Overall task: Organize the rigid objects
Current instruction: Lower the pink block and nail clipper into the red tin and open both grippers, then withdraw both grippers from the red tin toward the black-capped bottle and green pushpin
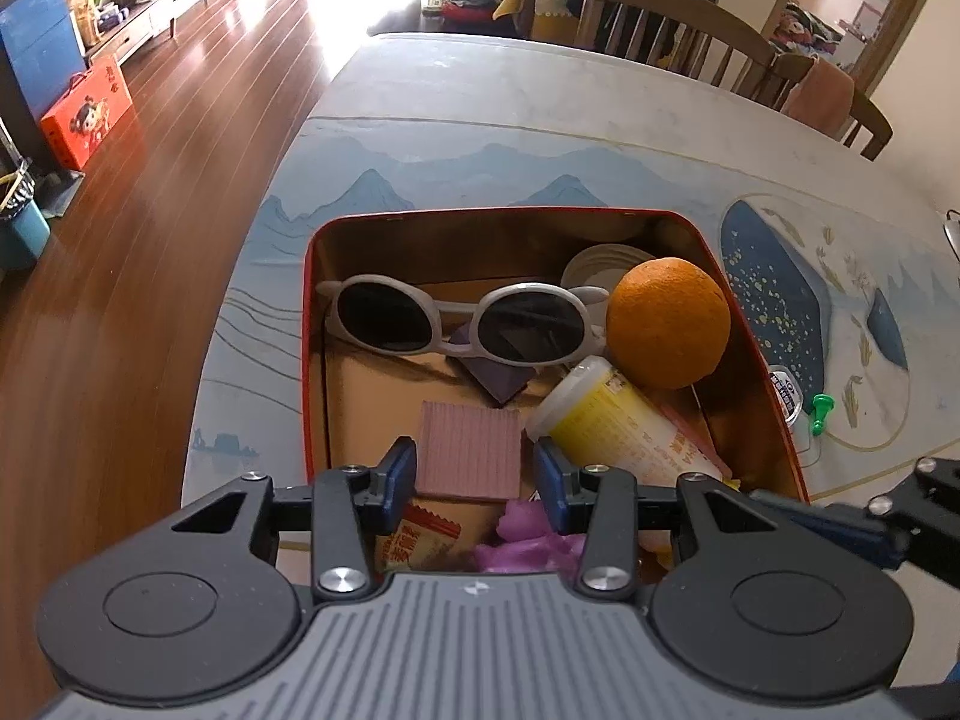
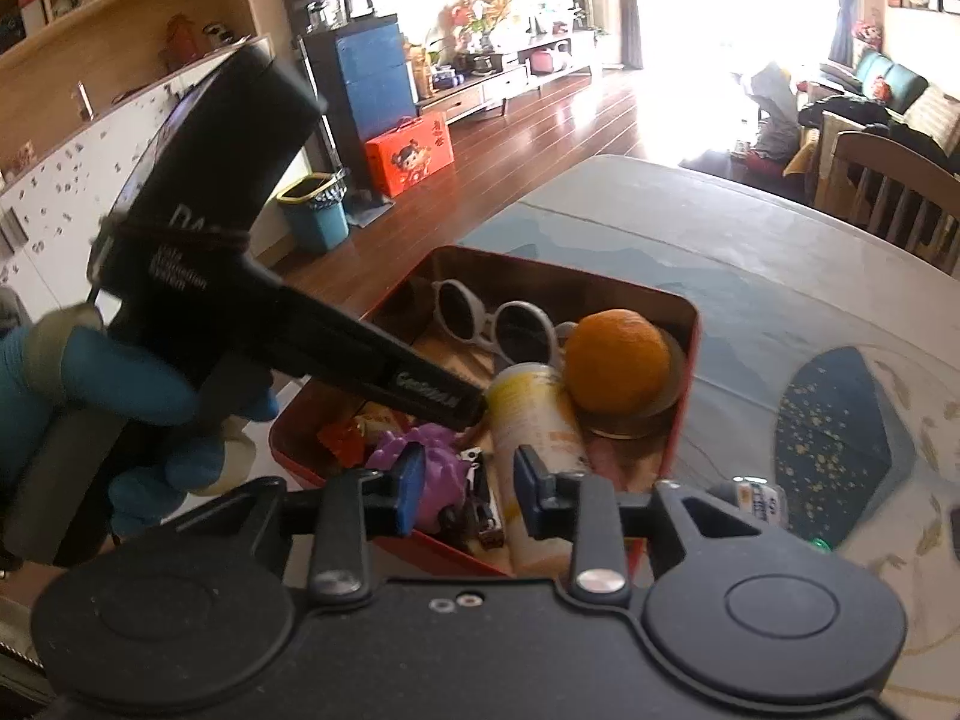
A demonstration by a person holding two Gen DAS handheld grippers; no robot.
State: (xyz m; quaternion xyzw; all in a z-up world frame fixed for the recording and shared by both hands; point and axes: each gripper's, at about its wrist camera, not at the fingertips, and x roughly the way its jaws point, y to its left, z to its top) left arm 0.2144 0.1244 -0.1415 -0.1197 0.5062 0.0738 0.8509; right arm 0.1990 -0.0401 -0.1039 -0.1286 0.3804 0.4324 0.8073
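- While both claws hover over the red tin (image 1: 312,360), low in each frame, the left gripper (image 1: 477,477) stands apart with nothing between its pads; the right gripper (image 2: 462,489) is likewise parted and empty.
- Mid-frame inside the tin lie a pink ribbed card (image 1: 468,450), a yellow-labelled bottle (image 1: 612,426), an orange (image 1: 667,324) and white sunglasses (image 1: 456,318).
- Right of the tin, a small capped jar (image 1: 787,396) and a green pin (image 1: 821,408) sit on the table (image 1: 540,90); I judge these come next.
- Approach the jar squarely, closing gently across its sides.

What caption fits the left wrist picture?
Left gripper hovers open over a red tin holding white sunglasses, an orange and a yellow bottle.
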